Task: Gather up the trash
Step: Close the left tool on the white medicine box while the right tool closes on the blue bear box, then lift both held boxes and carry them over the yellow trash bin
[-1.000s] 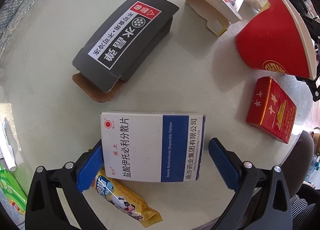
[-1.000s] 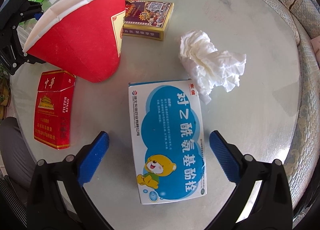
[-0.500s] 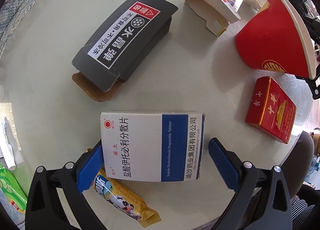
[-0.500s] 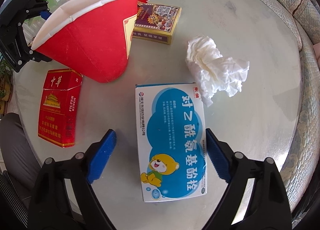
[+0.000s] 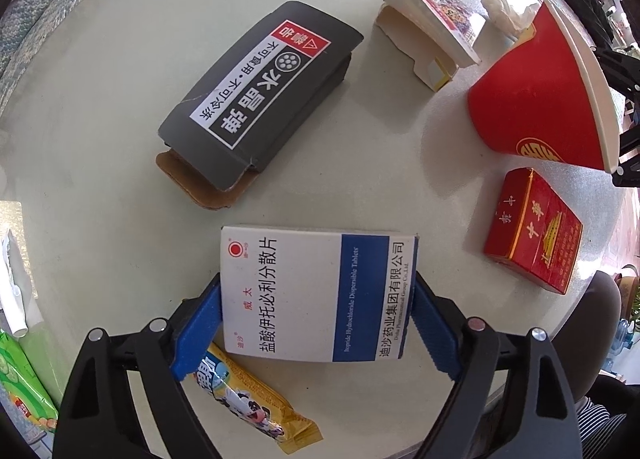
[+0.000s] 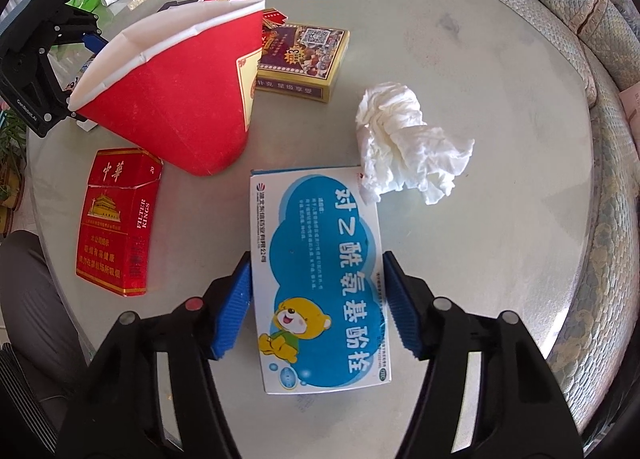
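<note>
My left claw (image 5: 316, 319) is clamped on the white pill box (image 5: 316, 293), my right claw (image 6: 316, 303) on the blue medicine box (image 6: 320, 283). Both are thin card; squeezed harder they could buckle and slip onto the counter (image 6: 500, 99).

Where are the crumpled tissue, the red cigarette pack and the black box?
crumpled tissue (image 6: 404, 139), right wrist view, middle of the wad.
red cigarette pack (image 6: 116, 219), right wrist view, front face.
black box (image 5: 260, 95), left wrist view, white label on its top face.

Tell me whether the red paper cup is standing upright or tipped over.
Tipped over. The red paper cup lies on its side on the table, its white rim facing sideways and its body flattened.
</note>
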